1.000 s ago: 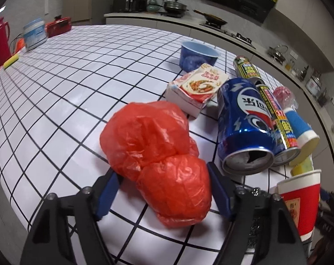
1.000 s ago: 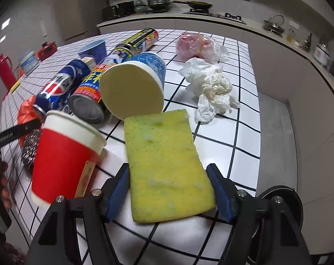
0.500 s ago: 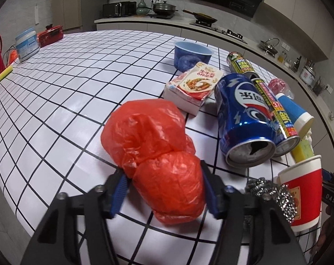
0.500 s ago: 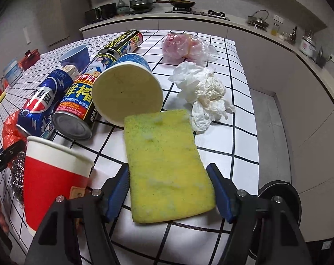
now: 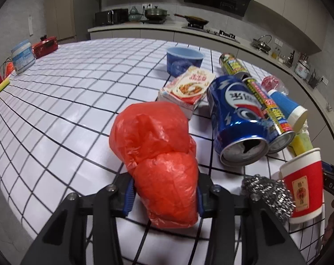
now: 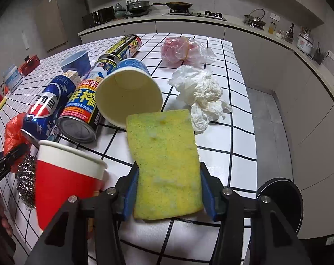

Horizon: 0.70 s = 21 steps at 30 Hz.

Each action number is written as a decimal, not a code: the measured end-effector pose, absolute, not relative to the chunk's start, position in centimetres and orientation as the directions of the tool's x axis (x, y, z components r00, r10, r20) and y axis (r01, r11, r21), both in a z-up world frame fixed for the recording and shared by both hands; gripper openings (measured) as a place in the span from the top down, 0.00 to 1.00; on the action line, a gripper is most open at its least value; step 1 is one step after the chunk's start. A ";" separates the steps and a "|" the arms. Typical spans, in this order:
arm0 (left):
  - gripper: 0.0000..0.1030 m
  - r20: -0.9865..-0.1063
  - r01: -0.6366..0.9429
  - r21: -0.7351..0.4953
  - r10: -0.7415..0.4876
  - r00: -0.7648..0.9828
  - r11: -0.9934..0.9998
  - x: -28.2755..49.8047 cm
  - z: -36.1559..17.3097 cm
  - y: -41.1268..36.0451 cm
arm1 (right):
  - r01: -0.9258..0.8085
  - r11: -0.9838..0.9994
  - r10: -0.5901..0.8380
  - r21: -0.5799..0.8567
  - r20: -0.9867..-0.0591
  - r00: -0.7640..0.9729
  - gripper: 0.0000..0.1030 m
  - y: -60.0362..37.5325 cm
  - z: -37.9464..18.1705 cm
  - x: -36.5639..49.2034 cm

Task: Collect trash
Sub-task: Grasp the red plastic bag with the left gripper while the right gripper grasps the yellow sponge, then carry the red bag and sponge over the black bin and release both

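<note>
A red plastic bag [image 5: 164, 170] is clenched by the left gripper [image 5: 165, 195]; the right gripper [image 6: 169, 193] is closing on a yellow sponge [image 6: 165, 163]. "DAS" is read beside a red cup [image 5: 302, 187].

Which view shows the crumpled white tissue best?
The right wrist view: the crumpled white tissue lies whole on the tiled table beside the yellow sponge. The left wrist view shows at most a white sliver at its right edge.
</note>
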<state>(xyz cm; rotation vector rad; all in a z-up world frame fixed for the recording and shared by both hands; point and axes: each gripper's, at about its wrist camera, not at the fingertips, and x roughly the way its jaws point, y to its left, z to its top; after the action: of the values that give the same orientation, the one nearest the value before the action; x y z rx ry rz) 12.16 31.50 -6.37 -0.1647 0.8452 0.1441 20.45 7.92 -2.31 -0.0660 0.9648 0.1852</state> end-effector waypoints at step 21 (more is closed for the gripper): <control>0.57 -0.666 -0.041 -0.120 -0.050 0.744 0.992 8.6 -1.1 23.8 | -0.139 0.989 0.124 0.043 -0.754 0.645 0.50 2.4 2.7 15.0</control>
<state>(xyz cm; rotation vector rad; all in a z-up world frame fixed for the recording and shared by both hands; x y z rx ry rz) 8.62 23.79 -1.12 -0.1300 0.7320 -0.0050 15.04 2.44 2.69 -0.0192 0.8572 0.1494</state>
